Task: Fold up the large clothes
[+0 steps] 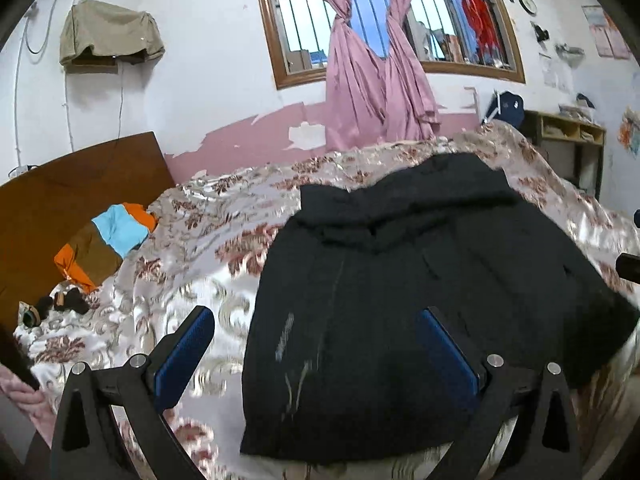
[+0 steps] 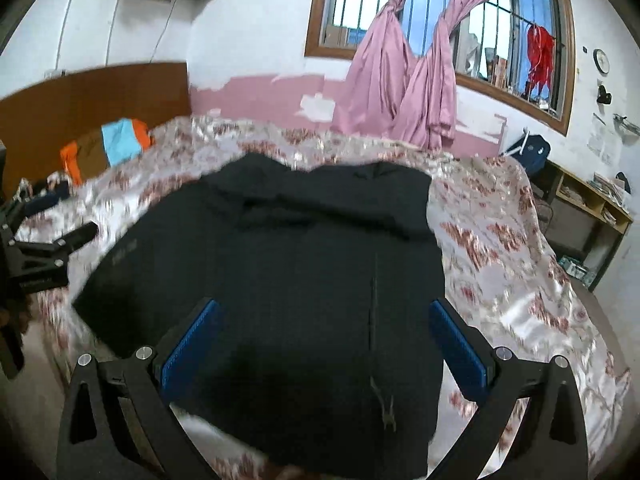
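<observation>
Matt black cloth garment [image 2: 288,264] lies on glossy satin bedspread [image 2: 500,248].

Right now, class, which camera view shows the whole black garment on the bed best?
The right wrist view: the large black fabric garment sits centred, with both side edges and its far edge visible on the floral bedspread. The left wrist view shows it off-centre to the right, its right edge near the frame's rim.

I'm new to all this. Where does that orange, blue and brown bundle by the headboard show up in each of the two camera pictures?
Left wrist view: the orange, blue and brown bundle lies at middle left on the floral bedspread, against the wooden headboard.
Right wrist view: the bundle sits at upper left, smaller, again by the headboard.
Shared landmark: the knotted pink curtains in the barred window.
</observation>
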{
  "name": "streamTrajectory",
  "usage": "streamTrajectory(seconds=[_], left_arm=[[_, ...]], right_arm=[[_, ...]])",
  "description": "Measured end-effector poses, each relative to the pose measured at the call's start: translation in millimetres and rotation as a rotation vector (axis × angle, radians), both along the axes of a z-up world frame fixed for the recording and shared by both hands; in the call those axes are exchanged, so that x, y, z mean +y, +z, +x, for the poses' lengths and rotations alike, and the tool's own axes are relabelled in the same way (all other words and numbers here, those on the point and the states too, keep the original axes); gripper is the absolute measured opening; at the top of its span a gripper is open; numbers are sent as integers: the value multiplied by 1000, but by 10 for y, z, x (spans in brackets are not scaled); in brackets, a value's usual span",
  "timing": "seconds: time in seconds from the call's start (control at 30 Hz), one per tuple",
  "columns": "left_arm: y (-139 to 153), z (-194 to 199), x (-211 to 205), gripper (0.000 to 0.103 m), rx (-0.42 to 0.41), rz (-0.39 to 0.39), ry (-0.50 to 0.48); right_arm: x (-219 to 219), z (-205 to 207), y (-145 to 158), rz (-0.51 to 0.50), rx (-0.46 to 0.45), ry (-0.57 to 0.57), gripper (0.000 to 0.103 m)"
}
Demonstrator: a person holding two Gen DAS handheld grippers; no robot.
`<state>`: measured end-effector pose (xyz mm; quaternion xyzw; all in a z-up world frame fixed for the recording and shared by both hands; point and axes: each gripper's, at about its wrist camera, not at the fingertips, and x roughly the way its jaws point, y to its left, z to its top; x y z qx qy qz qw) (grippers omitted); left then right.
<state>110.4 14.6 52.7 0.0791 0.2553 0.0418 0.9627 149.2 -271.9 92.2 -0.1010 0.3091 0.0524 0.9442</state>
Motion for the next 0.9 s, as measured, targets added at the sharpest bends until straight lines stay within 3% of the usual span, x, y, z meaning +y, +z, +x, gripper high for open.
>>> streamTrajectory(seconds=[0.3,0.47,0.63,0.83,0.9], left_arm=[[-387,-325,-1,103,73,-45,-92],[-551,-340,21,103,122,-49,-93],[-754,-297,45,103,187,-59,-99],[-879,-236,108,103,242,-95,-103],[-955,-197,81,103,273,-79,-108]], right_arm=[[-129,-290,-500,30,147,-46,101],[-177,-387,-695,63,168,-136,101],[-10,-380,-746,-71,139,-136,101],[314,-355,-924,-455,159,-36,101],[304,-342,-957,-447,183,-28,101]])
